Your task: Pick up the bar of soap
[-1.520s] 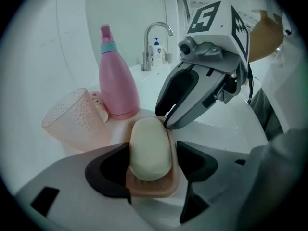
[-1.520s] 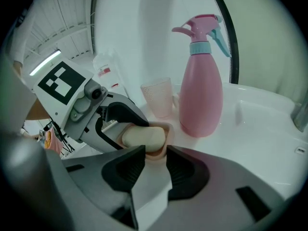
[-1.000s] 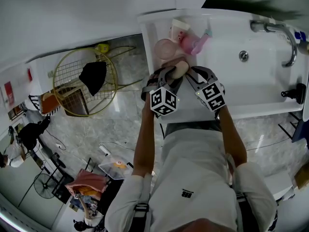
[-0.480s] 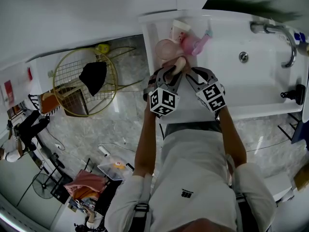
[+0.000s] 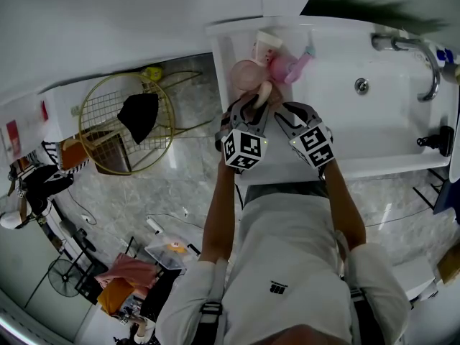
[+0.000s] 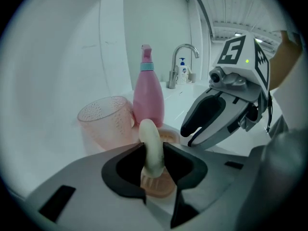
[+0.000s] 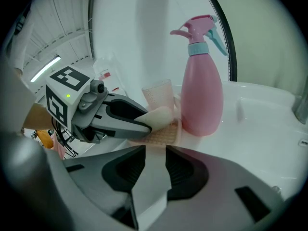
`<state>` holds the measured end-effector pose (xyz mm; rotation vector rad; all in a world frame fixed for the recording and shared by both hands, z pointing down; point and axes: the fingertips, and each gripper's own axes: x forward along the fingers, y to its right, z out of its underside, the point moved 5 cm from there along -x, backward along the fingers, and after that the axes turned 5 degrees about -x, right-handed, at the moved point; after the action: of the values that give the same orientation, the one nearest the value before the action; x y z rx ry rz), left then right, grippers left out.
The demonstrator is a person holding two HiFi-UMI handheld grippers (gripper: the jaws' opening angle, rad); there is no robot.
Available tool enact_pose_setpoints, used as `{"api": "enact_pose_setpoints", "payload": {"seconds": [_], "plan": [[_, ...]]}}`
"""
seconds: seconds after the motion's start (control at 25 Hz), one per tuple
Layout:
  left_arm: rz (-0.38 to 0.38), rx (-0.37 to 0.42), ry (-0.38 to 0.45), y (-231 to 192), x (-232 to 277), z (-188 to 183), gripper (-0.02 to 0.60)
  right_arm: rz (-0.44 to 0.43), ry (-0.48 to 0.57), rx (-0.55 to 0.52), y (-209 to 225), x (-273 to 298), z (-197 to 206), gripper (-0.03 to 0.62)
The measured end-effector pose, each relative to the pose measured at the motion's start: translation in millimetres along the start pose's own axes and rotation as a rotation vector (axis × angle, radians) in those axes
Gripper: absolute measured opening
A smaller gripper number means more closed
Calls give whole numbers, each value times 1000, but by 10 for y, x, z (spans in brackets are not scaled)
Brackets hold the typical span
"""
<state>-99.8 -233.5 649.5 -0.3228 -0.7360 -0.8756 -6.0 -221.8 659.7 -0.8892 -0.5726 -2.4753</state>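
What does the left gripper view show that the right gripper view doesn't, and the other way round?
Only the left gripper view: the faucet, a small bottle beside it, and the right tongs seen from outside. Only the right gripper view: the left tongs from the side, just closed on the bar of soap. Both: the soap, the pink spray bottle, the pink cup and the soap dish.

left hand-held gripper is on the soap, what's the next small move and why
Probably lift the left hand-held gripper straight up a little. Its jaws have just closed on the bar of soap, standing on edge over the soap dish, with the pink cup and spray bottle close behind, so up looks clearest.
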Motion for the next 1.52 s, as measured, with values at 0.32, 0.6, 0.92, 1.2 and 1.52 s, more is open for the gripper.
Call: {"api": "enact_pose_setpoints", "payload": {"seconds": [0.32, 0.6, 0.92, 1.2, 1.52], "plan": [[45, -64, 27, -9, -42, -30, 132, 16, -7, 8, 37, -40, 8, 146], [58, -101, 45, -47, -119, -18, 130, 30, -1, 12, 22, -81, -15, 146], [69, -104, 63, -59, -232, -27, 130, 45, 8, 7, -49, -128, -55, 146], [77, -101, 58, -43, -295, 7, 130, 63, 16, 13, -92, -189, -78, 146], [50, -75, 20, -10, -216, 95, 130, 68, 20, 20, -134, -183, -73, 146]]}}
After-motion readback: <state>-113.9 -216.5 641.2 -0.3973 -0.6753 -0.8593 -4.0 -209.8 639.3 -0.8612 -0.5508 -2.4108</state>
